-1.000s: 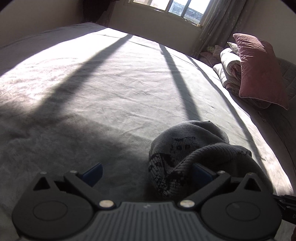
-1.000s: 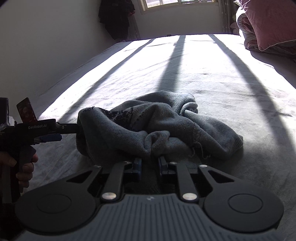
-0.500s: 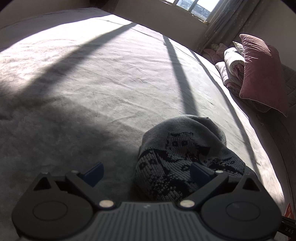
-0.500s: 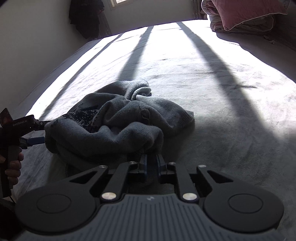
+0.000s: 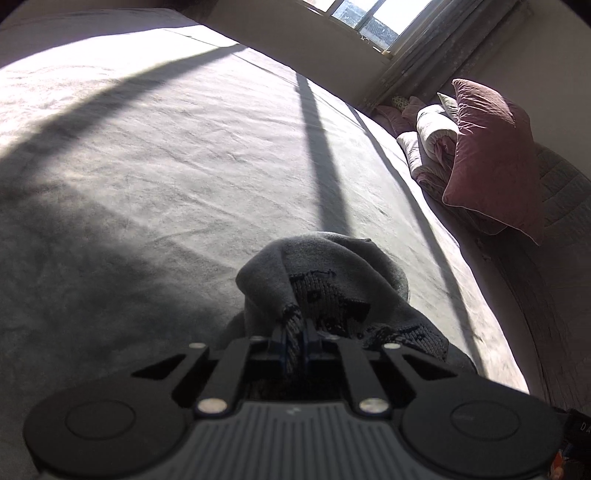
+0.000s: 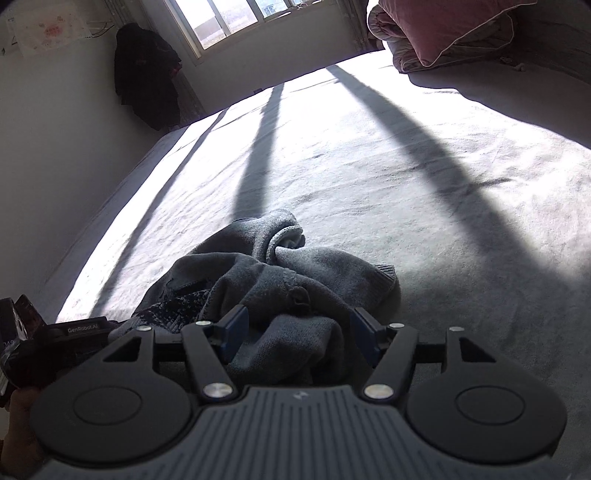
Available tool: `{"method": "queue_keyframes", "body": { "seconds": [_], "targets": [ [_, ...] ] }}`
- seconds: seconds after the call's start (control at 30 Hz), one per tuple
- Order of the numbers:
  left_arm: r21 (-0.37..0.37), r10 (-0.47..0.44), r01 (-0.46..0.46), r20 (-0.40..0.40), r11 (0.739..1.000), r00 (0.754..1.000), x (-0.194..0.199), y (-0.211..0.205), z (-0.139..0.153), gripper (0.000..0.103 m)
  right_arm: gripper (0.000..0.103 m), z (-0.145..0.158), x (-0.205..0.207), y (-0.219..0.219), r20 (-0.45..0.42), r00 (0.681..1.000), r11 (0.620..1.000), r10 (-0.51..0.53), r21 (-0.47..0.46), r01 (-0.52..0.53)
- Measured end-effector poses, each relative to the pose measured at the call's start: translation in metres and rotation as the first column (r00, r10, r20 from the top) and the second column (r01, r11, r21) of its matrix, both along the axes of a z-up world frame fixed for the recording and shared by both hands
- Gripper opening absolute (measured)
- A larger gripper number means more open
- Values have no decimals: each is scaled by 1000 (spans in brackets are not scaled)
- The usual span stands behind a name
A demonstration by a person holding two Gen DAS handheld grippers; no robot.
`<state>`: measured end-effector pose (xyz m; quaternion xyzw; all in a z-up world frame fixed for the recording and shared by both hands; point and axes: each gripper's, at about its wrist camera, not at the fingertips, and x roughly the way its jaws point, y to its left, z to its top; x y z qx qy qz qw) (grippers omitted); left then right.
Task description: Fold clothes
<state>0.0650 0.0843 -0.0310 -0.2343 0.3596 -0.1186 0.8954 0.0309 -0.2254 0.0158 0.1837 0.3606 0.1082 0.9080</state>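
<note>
Sunlit grey bedding [image 6: 406,206] covered the whole work surface, striped by window-frame shadows, and every relation below is given from the grippers outward.

Nearest the left gripper [image 5: 295,341], its jaws were closing and already pinched a dark knitted edge of the grey sweater [image 5: 325,280]; the cloth rose straight out of the fingertips and bunched into a hump just ahead of them. That gripper pointed downward at the bed, tilted over the heap's end.

Nearest the right gripper [image 6: 301,332], the jaws were opening, with a fold of the same sweater [image 6: 288,280] lying between the blue pads [image 6: 231,332] but no longer pressed by them. From this tool the heap ran ahead and to the left, its long axis slanting from the ribbed hem on the right toward the patterned part on the left, where the left gripper showed at the frame's edge, a hand [image 6: 18,424] beneath it. Both tools sat at the near side of the crumpled garment, at opposite ends of it; the right one looked freer to take a new edge, judging by its parted jaws.

Farther off lay bare bedding, then a pink pillow [image 5: 491,158] on rolled quilts, a dark coat [image 6: 147,74] hanging in the corner, and the window [image 6: 236,18].
</note>
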Motion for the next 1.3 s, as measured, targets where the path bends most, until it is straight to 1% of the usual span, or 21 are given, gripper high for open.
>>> {"method": "queue_keyframes", "body": {
  "seconds": [0.1, 0.17, 0.2, 0.27, 0.4, 0.53, 0.57, 0.63, 0.67, 0.7, 0.73, 0.77, 0.8, 0.83, 0.9, 0.97, 1.03, 1.07, 1.1, 1.2, 1.3],
  "targets": [
    [10, -98, 98, 88, 995, 991, -10, -18, 11, 7, 65, 4, 2, 6, 15, 1000, 999, 18, 28, -19],
    [23, -201, 200, 136, 980, 970, -20, -31, 17, 7, 65, 6, 4, 10, 21, 999, 998, 33, 55, -34],
    [32, -237, 234, 151, 972, 960, -24, -36, 19, 7, 65, 6, 5, 12, 23, 999, 997, 41, 69, -43],
    [57, -327, 322, 184, 945, 927, -35, -48, 21, 7, 65, 7, 7, 17, 26, 998, 993, 58, 99, -60],
    [78, -428, 421, 185, 904, 885, -49, -65, 15, 7, 65, 4, 12, 26, 14, 994, 977, 106, 186, -107],
    [108, -478, 466, 186, 878, 858, -58, -75, 9, 7, 65, -6, 19, 41, -17, 988, 953, 157, 264, -147],
    [116, -486, 472, 189, 874, 853, -59, -76, 9, 7, 65, -9, 21, 46, -30, 986, 953, 161, 264, -148],
    [133, -492, 474, 195, 871, 849, -61, -74, 9, 7, 63, -12, 23, 55, -50, 986, 962, 158, 231, -143],
    [134, -491, 473, 198, 871, 848, -61, -72, 10, 8, 48, -14, 25, 58, -56, 986, 967, 156, 211, -141],
    [132, -487, 469, 198, 873, 851, -61, -69, 10, 9, 36, -15, 26, 60, -65, 986, 972, 150, 191, -135],
    [128, -481, 464, 198, 876, 854, -61, -66, 11, 10, 18, -17, 28, 61, -75, 987, 976, 144, 175, -129],
    [120, -478, 463, 195, 878, 856, -60, -62, 12, 15, 16, -19, 29, 60, -85, 987, 978, 134, 172, -118],
    [110, -475, 463, 190, 880, 859, -59, -58, 13, 23, 15, -21, 31, 58, -96, 988, 980, 123, 167, -106],
    [93, -475, 466, 190, 880, 859, -59, -53, 15, 27, 14, -23, 31, 55, -109, 988, 983, 107, 159, -89],
    [61, -476, 474, 197, 878, 857, -60, -44, 20, 47, 13, -24, 30, 51, -116, 989, 986, 92, 152, -74],
    [45, -484, 486, 212, 873, 849, -64, -35, 26, 55, 13, -23, 27, 45, -117, 990, 986, 83, 154, -65],
    [55, -484, 485, 228, 873, 845, -68, -29, 32, 64, 12, -22, 24, 39, -112, 991, 987, 73, 151, -55],
    [67, -478, 476, 236, 877, 846, -70, -27, 35, 75, 12, -21, 22, 35, -111, 992, 988, 62, 146, -45],
    [74, -470, 467, 240, 881, 849, -70, -25, 36, 82, 12, -20, 21, 31, -109, 993, 989, 51, 141, -35],
    [90, -446, 438, 248, 894, 860, -69, -22, 38, 83, 11, -20, 18, 14, -112, 994, 990, 12, 138, 3],
    [45, -392, 391, 195, 919, 899, -56, -20, 28, 83, 11, -21, 15, -1, -120, 992, 990, -24, 133, 40]
  ]
}}
